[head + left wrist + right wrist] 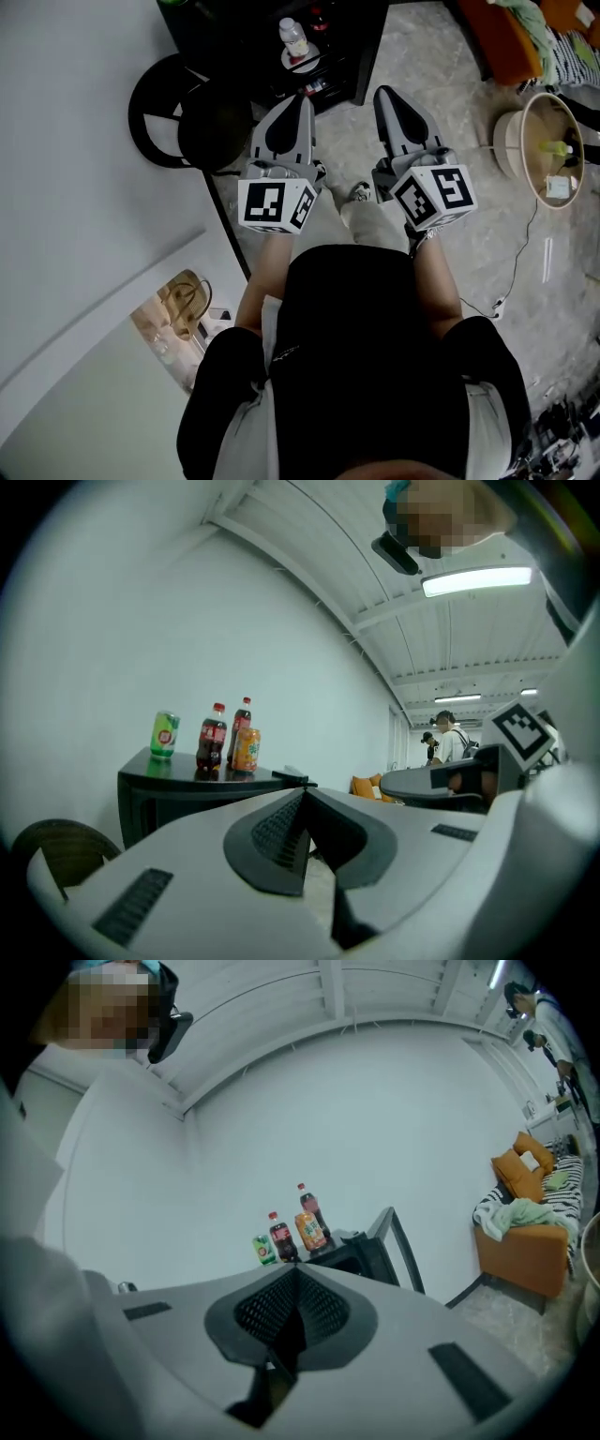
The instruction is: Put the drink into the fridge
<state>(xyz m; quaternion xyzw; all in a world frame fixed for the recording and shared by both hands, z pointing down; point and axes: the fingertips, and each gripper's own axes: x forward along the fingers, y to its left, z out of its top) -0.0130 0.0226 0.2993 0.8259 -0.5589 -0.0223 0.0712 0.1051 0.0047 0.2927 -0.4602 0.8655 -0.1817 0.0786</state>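
Bottles (211, 741), two with red caps, stand with a green can (165, 734) and an orange can (247, 750) on the black counter (155, 803), well ahead of both tool tips. Labels are too small to read. The left tool (302, 791) and the right tool (293, 1267) are closed, empty.

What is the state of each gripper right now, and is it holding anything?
Left gripper: closed, holding nothing.
Right gripper: closed, holding nothing.
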